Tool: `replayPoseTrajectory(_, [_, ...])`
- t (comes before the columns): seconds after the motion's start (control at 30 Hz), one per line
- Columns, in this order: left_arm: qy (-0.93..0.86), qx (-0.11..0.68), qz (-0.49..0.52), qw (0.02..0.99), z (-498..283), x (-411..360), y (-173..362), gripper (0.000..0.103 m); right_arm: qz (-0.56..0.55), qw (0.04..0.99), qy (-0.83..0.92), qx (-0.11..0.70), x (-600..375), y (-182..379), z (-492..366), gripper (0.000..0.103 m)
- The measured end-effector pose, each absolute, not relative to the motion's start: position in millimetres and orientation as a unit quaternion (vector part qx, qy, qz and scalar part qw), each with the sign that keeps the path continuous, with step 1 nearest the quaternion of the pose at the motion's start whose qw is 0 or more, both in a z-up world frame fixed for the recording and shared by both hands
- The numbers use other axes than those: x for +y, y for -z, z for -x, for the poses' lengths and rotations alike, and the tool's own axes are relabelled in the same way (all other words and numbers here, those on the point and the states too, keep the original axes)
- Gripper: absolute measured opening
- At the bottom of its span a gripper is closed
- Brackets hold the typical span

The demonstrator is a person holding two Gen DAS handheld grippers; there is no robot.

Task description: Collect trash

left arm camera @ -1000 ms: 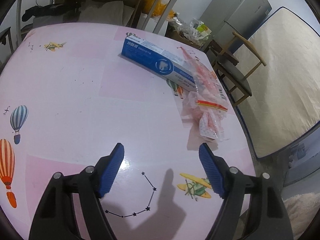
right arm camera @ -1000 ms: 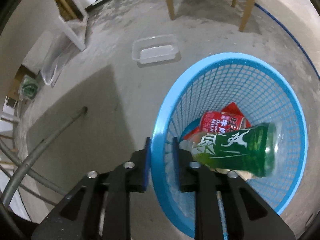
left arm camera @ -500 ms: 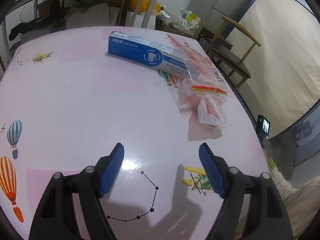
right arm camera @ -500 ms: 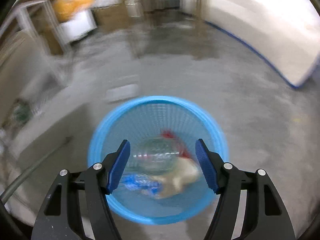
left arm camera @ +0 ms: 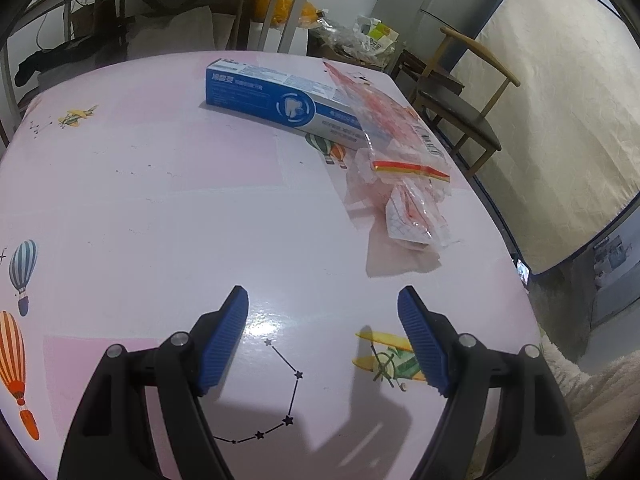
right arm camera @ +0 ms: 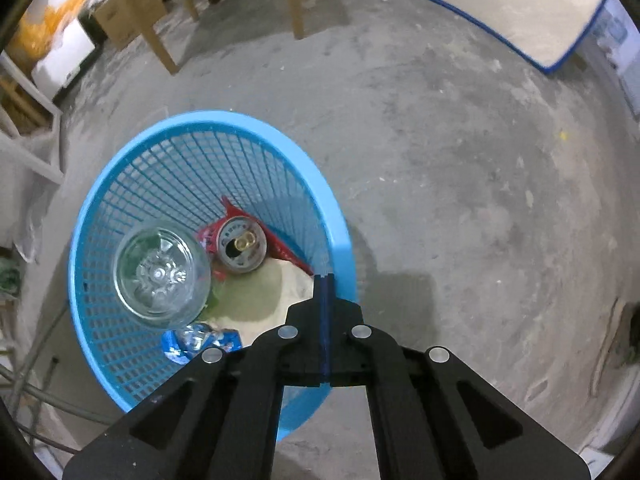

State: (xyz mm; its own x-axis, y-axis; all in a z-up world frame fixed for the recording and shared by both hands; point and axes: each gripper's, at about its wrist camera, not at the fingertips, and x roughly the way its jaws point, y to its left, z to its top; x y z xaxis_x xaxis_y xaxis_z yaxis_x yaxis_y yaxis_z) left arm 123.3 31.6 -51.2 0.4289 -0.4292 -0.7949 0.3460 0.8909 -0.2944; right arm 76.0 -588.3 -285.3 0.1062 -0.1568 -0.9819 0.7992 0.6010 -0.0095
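1. Left wrist view: the left claw hangs over the pink worktop with its blue pads set wide and nothing between them. Beyond it, well apart, lies a blue toothpaste box. A crumpled clear-and-red wrapper overlaps the box's right end and trails toward the claw. The stretch of worktop between claw and box is open. Past the wrapper, off the worktop's edge, stand a wooden chair and a leaning mattress.
2. Right wrist view: only here do the concrete floor and a blue mesh basket show. The right claw has just been closing; its pads now meet with nothing between them, over the basket's rim.
3. In the basket: a clear bottle seen end-on, a red can just beside it, a crushed blue-labelled bottle and pale paper.
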Motion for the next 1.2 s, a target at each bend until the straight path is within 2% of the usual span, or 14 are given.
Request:
replayPoseTrajectory(0.1, [0.231, 0.485, 0.043, 0.842, -124.8, 30.2, 54.3, 0.075, -0.264, 0.699, 0.326, 0.578, -583.7, 284.1, -78.7, 0.0])
replayPoseTrajectory(0.17, [0.232, 0.488, 0.043, 0.841, -125.6, 29.2, 56.2, 0.075, -0.258, 0.706, 0.314, 0.58, -574.0, 280.6, -83.3, 0.004])
replayPoseTrajectory(0.2, [0.232, 0.487, 0.043, 0.841, -125.2, 28.5, 56.0, 0.075, -0.253, 0.708, 0.315, 0.579, -573.0, 279.4, -84.5, 0.011])
replayPoseTrajectory(0.23, [0.232, 0.487, 0.043, 0.841, -125.1, 28.5, 56.0, 0.075, -0.251, 0.709, 0.313, 0.58, -572.3, 280.0, -85.8, 0.025])
replayPoseTrajectory(0.27, [0.233, 0.486, 0.043, 0.841, -124.9, 28.9, 55.6, 0.075, -0.249, 0.711, 0.312, 0.579, -570.9, 281.5, -86.7, 0.026])
replayPoseTrajectory(0.33, [0.233, 0.485, 0.043, 0.842, -124.3, 29.5, 55.4, 0.075, -0.246, 0.705, 0.309, 0.589, -571.2, 288.1, -91.9, 0.026])
replayPoseTrajectory(0.4, [0.232, 0.485, 0.044, 0.842, -124.3, 30.2, 56.0, 0.075, -0.255, 0.697, 0.302, 0.598, -572.7, 295.0, -92.4, 0.012])
replayPoseTrajectory(0.43, [0.232, 0.485, 0.044, 0.842, -124.2, 30.6, 56.2, 0.075, -0.261, 0.692, 0.303, 0.601, -575.2, 297.8, -92.8, 0.0])
replayPoseTrajectory(0.9, [0.231, 0.488, 0.045, 0.84, -122.9, 33.8, 60.1, 0.075, -0.267, 0.717, 0.296, 0.572, -583.2, 281.9, -70.5, 0.001])
replayPoseTrajectory(1.0, [0.23, 0.487, 0.045, 0.842, -122.3, 33.9, 59.0, 0.075, -0.263, 0.723, 0.284, 0.572, -581.5, 283.5, -73.1, 0.011])
replayPoseTrajectory(1.07, [0.23, 0.485, 0.045, 0.843, -120.9, 33.5, 57.3, 0.075, -0.258, 0.73, 0.273, 0.571, -577.3, 282.7, -77.6, 0.031])
replayPoseTrajectory(1.1, [0.23, 0.483, 0.044, 0.843, -120.5, 33.1, 56.6, 0.075, -0.253, 0.735, 0.271, 0.568, -575.2, 280.9, -78.6, 0.036])
replayPoseTrajectory(1.13, [0.23, 0.482, 0.043, 0.845, -120.0, 32.5, 55.8, 0.075, -0.239, 0.742, 0.274, 0.564, -571.2, 277.7, -80.7, 0.046])
replayPoseTrajectory(1.2, [0.23, 0.478, 0.039, 0.847, -119.1, 31.8, 54.2, 0.075, -0.222, 0.752, 0.273, 0.557, -564.5, 272.6, -82.5, 0.048])
